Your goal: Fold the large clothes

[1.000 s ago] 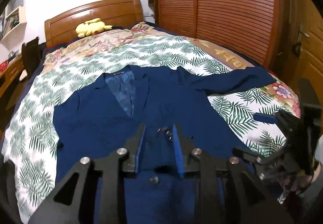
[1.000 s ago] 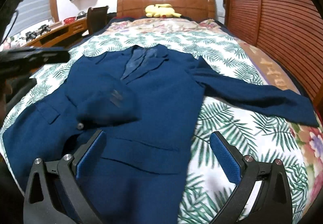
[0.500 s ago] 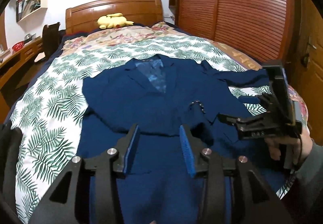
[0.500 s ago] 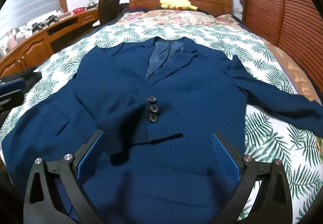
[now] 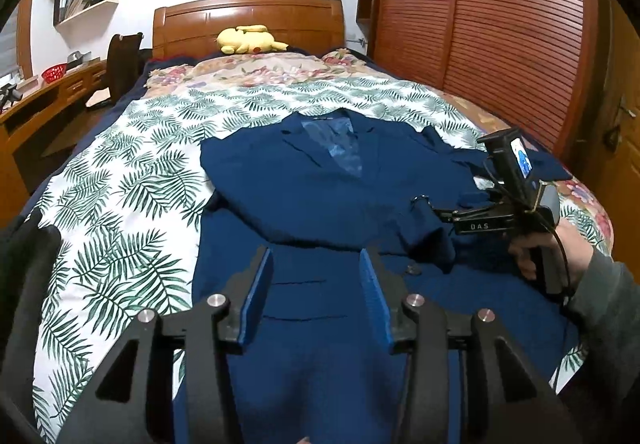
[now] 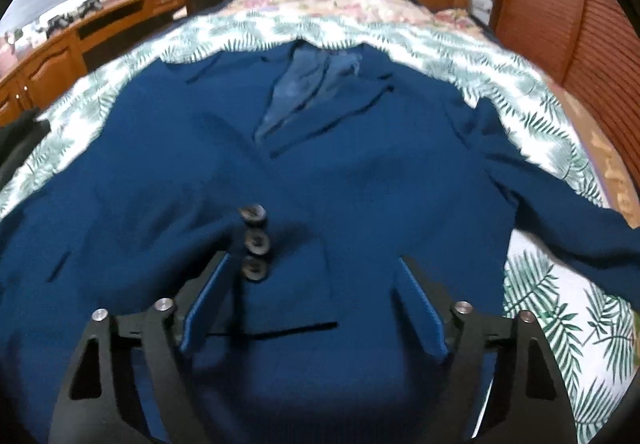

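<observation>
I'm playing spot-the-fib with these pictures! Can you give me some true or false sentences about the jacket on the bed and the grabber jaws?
1. The blue jacket lies spread on the leaf-print bedspread. True.
2. One sleeve is folded across the jacket's front, its cuff buttons showing. True.
3. The right gripper is clamped shut on the cuff. False: its jaws stand apart and have just been closing, with the cuff between them, not pinched.
4. The yellow plush toy sits on the jacket. False: it lies by the headboard.
5. The left gripper holds the collar. False: its jaws are open over the lower front, holding nothing.
</observation>
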The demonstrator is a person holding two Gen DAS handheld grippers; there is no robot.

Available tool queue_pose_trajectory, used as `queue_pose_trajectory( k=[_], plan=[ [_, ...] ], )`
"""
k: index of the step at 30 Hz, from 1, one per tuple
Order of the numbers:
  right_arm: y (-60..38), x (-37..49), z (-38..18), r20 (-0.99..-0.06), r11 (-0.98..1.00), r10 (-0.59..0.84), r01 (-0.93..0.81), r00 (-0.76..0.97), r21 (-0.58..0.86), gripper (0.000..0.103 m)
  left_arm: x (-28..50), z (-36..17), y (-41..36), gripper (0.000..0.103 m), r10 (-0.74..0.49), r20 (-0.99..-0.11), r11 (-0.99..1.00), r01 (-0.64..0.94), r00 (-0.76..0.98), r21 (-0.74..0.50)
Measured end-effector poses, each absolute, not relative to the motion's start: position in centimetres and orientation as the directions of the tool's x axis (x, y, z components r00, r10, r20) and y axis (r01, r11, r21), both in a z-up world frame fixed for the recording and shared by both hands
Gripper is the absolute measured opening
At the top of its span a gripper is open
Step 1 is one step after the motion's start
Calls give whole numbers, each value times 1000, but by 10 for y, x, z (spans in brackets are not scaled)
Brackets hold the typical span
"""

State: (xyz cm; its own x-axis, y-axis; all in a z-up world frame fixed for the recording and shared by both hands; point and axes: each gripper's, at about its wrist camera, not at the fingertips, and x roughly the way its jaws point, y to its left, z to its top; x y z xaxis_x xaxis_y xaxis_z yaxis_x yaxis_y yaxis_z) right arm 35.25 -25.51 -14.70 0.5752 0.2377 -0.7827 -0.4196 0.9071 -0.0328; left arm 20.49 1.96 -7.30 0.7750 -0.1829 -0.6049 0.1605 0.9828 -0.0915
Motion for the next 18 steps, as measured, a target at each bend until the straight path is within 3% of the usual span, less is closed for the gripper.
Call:
queue_pose_trajectory(
  k=[4,8,11,15,16,18],
  plan=[
    [-255,357,-163,-812,895,279,-445,513,27,69,206,-75,19,45,-182,-611,983,161,771,-90],
    [-253,351,-163,-805,870,337,-487,488,69,37,208,-77,16,45,-182,-616,983,164,766,-86],
    [-249,343,-160,-799,851,354,-521,485,61,20,209,-79,13,45,-181,-619,983,167,764,-82],
    [-247,336,-152,-779,832,387,-552,493,64,10,211,-79,9,46,-183,-620,982,170,763,-80],
    [-248,333,-146,-765,829,398,-556,507,62,3,212,-80,8,46,-183,-621,982,171,763,-79],
    [-253,327,-133,-736,831,415,-552,535,67,3,213,-80,6,46,-181,-621,982,173,762,-75]
  ],
)
